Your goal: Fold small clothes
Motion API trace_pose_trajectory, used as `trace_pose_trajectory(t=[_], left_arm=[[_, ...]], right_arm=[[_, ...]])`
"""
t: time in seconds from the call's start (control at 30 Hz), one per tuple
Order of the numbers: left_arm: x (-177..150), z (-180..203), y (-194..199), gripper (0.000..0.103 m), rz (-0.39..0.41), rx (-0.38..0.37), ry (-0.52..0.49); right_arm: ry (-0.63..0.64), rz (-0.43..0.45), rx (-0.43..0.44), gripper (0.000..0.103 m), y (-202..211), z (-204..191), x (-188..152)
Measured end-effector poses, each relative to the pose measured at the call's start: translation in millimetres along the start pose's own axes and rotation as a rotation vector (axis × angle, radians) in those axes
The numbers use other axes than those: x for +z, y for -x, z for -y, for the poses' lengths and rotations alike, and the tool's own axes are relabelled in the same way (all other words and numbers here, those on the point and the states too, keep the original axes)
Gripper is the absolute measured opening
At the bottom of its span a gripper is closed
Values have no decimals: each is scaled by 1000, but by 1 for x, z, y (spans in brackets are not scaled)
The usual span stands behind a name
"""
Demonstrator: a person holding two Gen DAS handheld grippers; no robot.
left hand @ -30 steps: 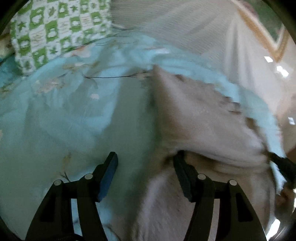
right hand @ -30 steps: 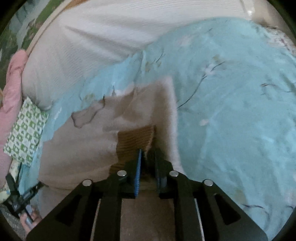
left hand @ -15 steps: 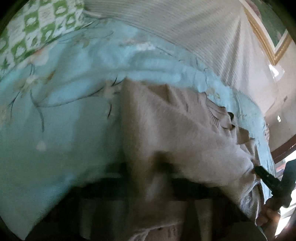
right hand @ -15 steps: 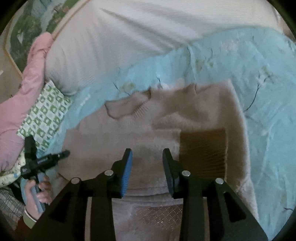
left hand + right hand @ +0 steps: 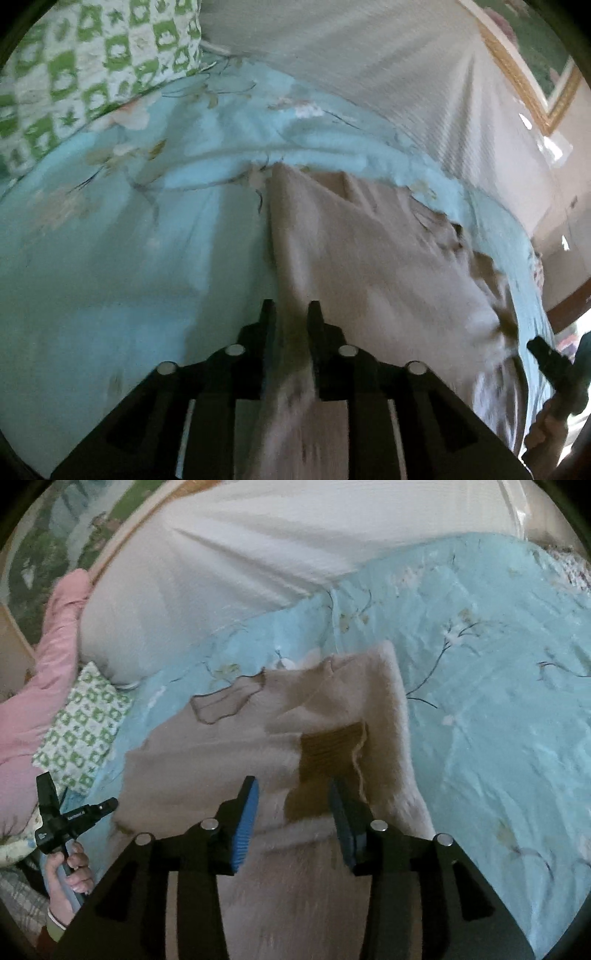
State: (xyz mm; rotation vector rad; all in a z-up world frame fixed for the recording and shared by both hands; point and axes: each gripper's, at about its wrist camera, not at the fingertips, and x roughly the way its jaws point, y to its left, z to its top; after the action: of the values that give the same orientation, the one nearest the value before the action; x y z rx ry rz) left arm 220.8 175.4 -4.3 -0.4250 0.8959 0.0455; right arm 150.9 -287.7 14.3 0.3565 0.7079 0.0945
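Left wrist view: green-check pillow [image 5: 74, 74] at 10 o'clock, lying on the light-blue floral quilt [image 5: 110, 258] that covers the bed. The left gripper [image 5: 290, 321] sits at 6 o'clock. Its fingers are narrow & have just been opening. The left edge of the beige sweater [image 5: 369, 258] runs up between them, but it's blurred, so can't tell if the pads pinch it or are only beside it. The sweater spreads flat on the quilt from ctr out to 3 o'clock, with its far edge rumpled. White ribbed cover [image 5: 369, 74] at 12 to 1 o'clock, gilt picture frame [image 5: 524, 85] at 2. The right gripper [image 5: 554, 365] is in a hand [image 5: 546, 435] at 4 o'clock.

Right wrist view: pink bedding [image 5: 48, 657] at 9 o'clock. The other hand [image 5: 70, 878] is at 8 o'clock, gripping the left gripper's handle. The right gripper's fingers at 6 o'clock are spread & released. They've just been opening, with blue pads [image 5: 245, 823] apart over the sweater and nothing clamped. A brown ribbed cuff [image 5: 328, 753] lies on the sweater just beyond them, right of ctr. Quilt from 1 to 4 o'clock.
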Motion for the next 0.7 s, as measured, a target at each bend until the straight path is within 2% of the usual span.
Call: trace_pose_trajectory(t=[0.1,0.33,0.43,0.7], left_arm=[[-39,3,29,44,0,3,-19],[-127,12,74,45,-43,23,-117],[-162,7,91,45,-66,20,-118],[-209,-8,115,45,-90,3,-82]], right_arm=[[16,-5,16,44,20,-3,-19],[22,-45,44,45,65,2,-81],[37,-46,50,45,83,4,-100],[56,-59,77,48,117,17,-140]])
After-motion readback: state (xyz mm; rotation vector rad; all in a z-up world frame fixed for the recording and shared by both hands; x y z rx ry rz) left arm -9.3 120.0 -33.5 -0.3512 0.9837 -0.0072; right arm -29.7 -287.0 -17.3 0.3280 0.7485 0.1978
